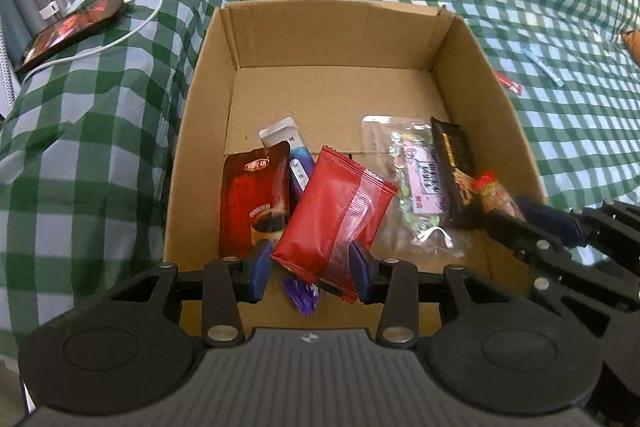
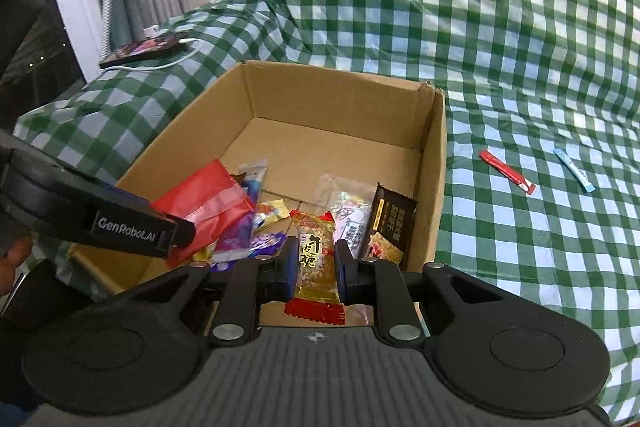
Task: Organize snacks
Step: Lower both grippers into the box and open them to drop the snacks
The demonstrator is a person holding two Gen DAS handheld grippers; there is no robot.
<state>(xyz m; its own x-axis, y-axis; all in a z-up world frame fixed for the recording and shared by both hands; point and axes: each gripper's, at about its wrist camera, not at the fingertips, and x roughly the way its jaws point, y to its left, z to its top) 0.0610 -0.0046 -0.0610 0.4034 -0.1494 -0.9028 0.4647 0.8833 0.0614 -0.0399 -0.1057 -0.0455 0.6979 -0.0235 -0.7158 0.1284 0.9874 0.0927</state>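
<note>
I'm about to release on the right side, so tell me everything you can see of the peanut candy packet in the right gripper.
The peanut candy packet is a small pillow pack of glossy film: clear middle showing pale brown nutty candy, a yellow label with dark characters, and red crimped ends. It stands roughly upright, pinched at mid-height between the blue pads of the right gripper. It hangs over the near edge of the cardboard box, apparently clear of the snacks below.

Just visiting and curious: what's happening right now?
Left gripper shut on red packet, right gripper shut on peanut candy, both over cardboard box. Two sticks outside.
</note>
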